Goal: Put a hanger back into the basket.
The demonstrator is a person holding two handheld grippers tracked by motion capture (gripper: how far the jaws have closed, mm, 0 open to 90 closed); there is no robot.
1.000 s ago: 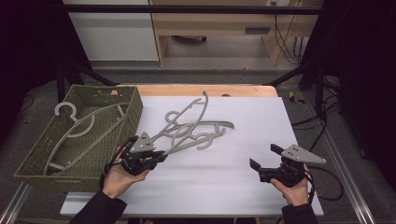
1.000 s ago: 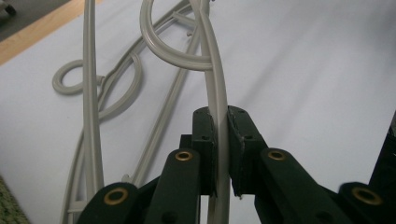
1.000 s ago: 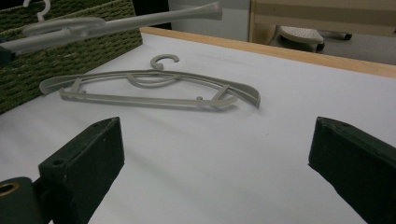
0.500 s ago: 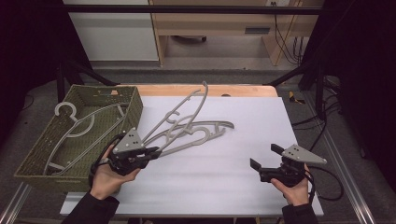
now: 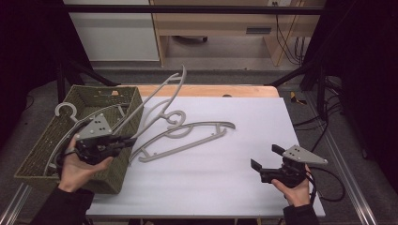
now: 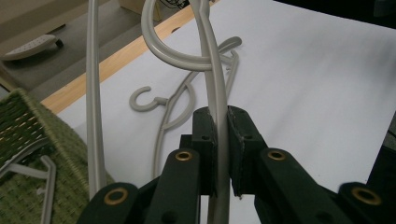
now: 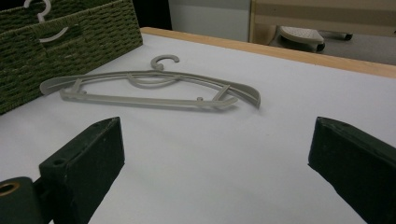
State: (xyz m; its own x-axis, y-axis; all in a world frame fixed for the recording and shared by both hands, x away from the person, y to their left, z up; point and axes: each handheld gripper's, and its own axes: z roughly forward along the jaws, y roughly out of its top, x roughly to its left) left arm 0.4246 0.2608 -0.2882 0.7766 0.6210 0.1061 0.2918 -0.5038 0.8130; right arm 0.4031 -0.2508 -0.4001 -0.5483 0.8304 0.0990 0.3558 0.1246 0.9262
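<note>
A: How are the near tongs set?

B: At the near right, the right tongs (image 5: 266, 163) are held low over the white bench (image 5: 234, 187), spread wide with nothing between the pads. At the near left, the left tongs (image 5: 123, 141) are clamped tight on the thin rail of a grey hanger (image 5: 155, 96), which is seen pinched between the black pads (image 6: 205, 154) in the left gripper view.

A: Where is that hanger placed against the basket?

B: It is lifted off the bench, its long axis slanted from the tongs up toward the far right, its far end carried highest. The green woven basket (image 5: 117, 176) lies directly left of and below the tongs, so a short carry leftward is judged to be what is needed. The left hand is by far the nearer one.

A: And farther out?

B: A second grey hanger (image 5: 187, 140) is left flat on the bench, long axis running left to right, hook toward the far side. A white hanger (image 5: 63, 108) is already laid in the basket. The hangers are read as smooth, rigid moulded plastic with slim curved arms; the basket is coarse wicker with straight walls.
</note>
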